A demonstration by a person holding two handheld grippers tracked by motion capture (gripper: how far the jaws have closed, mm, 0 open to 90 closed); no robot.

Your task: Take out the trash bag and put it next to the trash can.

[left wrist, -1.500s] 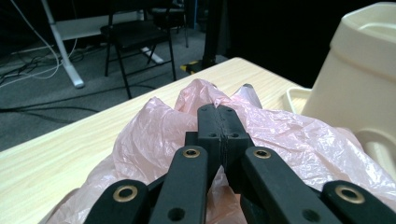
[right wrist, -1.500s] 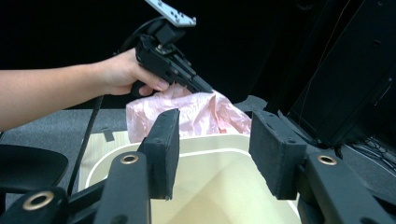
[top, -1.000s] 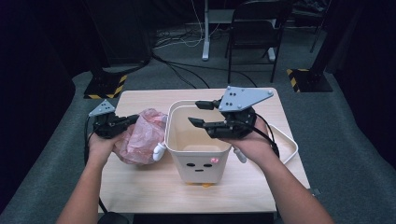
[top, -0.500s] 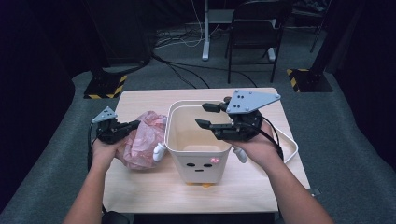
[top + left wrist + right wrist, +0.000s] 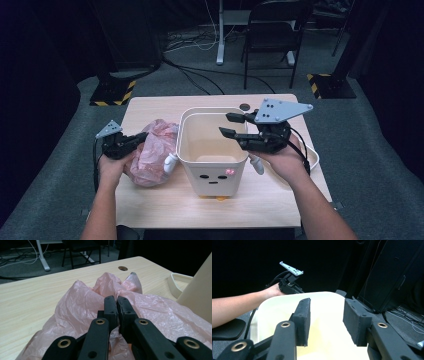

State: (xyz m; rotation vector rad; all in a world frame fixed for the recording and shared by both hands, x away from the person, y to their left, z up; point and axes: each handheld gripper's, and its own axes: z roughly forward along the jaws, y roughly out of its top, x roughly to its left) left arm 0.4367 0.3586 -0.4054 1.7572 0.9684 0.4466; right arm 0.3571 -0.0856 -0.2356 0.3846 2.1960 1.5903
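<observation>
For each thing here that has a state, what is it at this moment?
Left gripper: shut on the pink plastic bag.
Pink plastic bag: crumpled, lying on the table beside the bin.
Right gripper: open, nothing between its jaws, over the bin's mouth.
Cream bin: upright, open-topped, looks empty.
</observation>
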